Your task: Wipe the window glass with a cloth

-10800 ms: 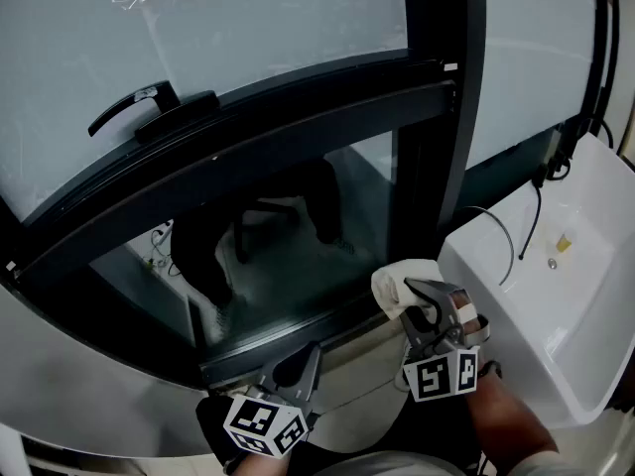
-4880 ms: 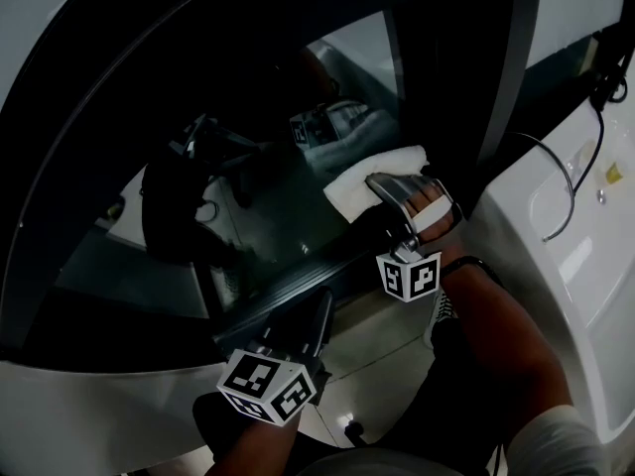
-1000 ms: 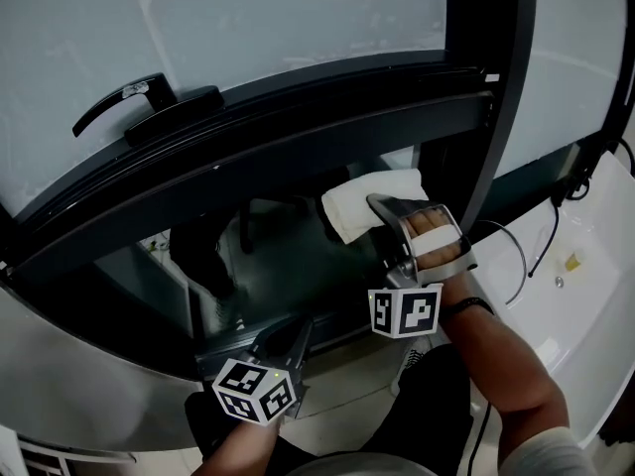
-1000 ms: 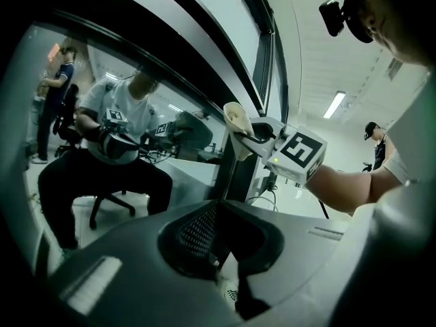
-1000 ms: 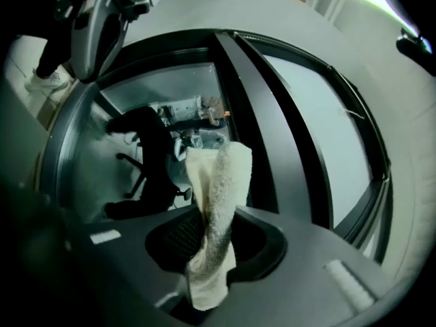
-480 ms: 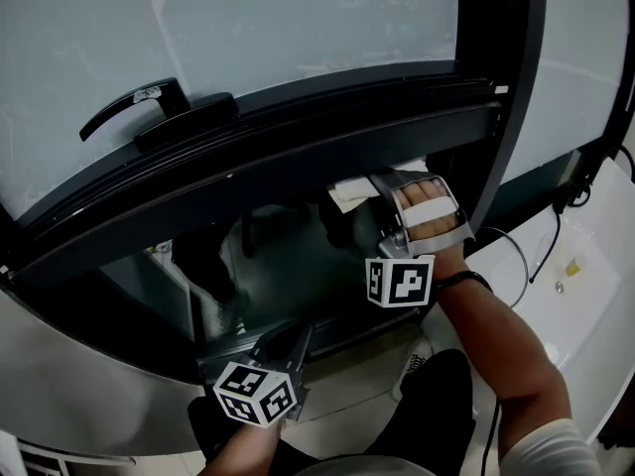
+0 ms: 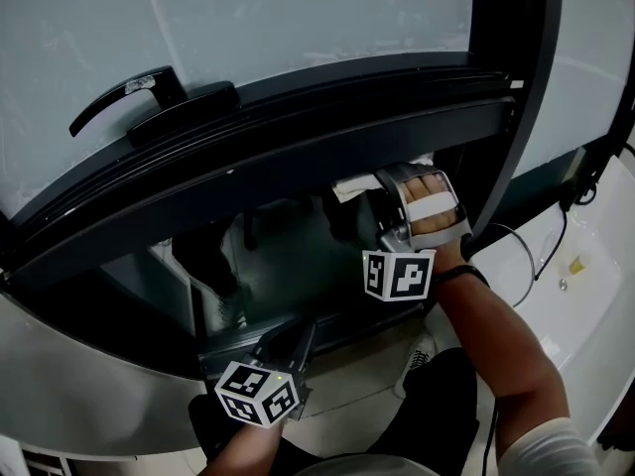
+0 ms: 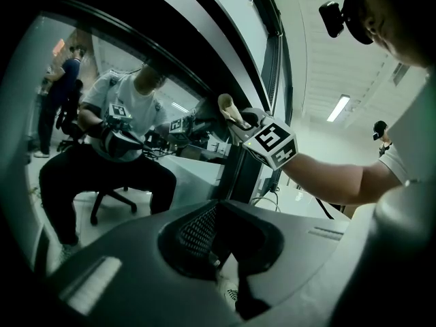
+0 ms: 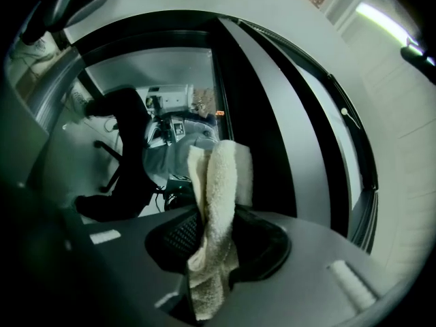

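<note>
Window glass (image 7: 288,256), lower pane, lies directly ahead of my right gripper (image 7: 389,181), whose jaws clamp the white cloth (image 9: 218,210), long axis upright, at the pane's top edge. Left gripper (image 7: 298,337), jaws together and empty, hangs lower, farther off.

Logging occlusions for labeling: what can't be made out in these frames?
- Head view: the cloth is mostly hidden by the dark frame bar and the right gripper. Whether it touches the glass cannot be told.
- Right gripper view: the cloth blocks the pane directly ahead, and any streaks are too faint to judge.
- Head view: the white basin is cut off by the right edge.
- Left gripper view: the left gripper fills the lower frame.
</note>
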{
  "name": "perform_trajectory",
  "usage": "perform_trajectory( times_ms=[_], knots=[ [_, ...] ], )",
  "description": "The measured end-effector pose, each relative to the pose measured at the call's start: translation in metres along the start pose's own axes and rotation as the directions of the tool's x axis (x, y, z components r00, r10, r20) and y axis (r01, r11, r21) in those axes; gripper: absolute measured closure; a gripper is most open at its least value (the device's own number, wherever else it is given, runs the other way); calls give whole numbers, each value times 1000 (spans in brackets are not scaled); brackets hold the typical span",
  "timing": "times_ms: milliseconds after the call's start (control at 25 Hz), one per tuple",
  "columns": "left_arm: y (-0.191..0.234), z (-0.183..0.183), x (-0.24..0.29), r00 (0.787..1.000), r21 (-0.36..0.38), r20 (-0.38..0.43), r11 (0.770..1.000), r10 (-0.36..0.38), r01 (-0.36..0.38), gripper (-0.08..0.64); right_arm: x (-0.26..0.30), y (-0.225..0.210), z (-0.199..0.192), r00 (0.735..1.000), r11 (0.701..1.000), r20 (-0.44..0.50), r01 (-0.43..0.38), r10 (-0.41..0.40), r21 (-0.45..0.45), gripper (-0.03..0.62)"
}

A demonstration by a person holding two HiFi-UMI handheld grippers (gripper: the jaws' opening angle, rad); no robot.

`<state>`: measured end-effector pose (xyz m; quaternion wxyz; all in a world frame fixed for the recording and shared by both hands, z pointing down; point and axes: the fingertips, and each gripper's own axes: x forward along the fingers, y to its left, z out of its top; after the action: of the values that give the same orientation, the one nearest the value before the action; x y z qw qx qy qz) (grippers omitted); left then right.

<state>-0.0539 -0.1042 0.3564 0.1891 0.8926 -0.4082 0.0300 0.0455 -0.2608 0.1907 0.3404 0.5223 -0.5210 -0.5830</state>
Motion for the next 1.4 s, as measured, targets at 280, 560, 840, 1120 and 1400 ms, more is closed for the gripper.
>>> perform_trajectory(
  times_ms=[280,560,840,1120,1400],
  knots=[
    [1,-7,4,1000,-8,-14,1000,1,-2,543,3,2,1,999,999,9,32,-32,32,468],
    [-3,-11,9,1000,-9,-25,1000,-9,8,543,4,0,3,999,996,30,39,-41,78,491],
    [-5,-11,10,999,4,-33,1000,-13,13,543,2,1,2,994,986,60,84,-94,142,492],
    [-4,-20,7,999,6,-53,1000,-2,2,543,-3,25,4,993,983,49,102,-110,156,492],
    [-4,-23,6,998,0,-58,1000,5,-5,543,-7,38,4,992,982,56,101,-111,157,492]
  ],
)
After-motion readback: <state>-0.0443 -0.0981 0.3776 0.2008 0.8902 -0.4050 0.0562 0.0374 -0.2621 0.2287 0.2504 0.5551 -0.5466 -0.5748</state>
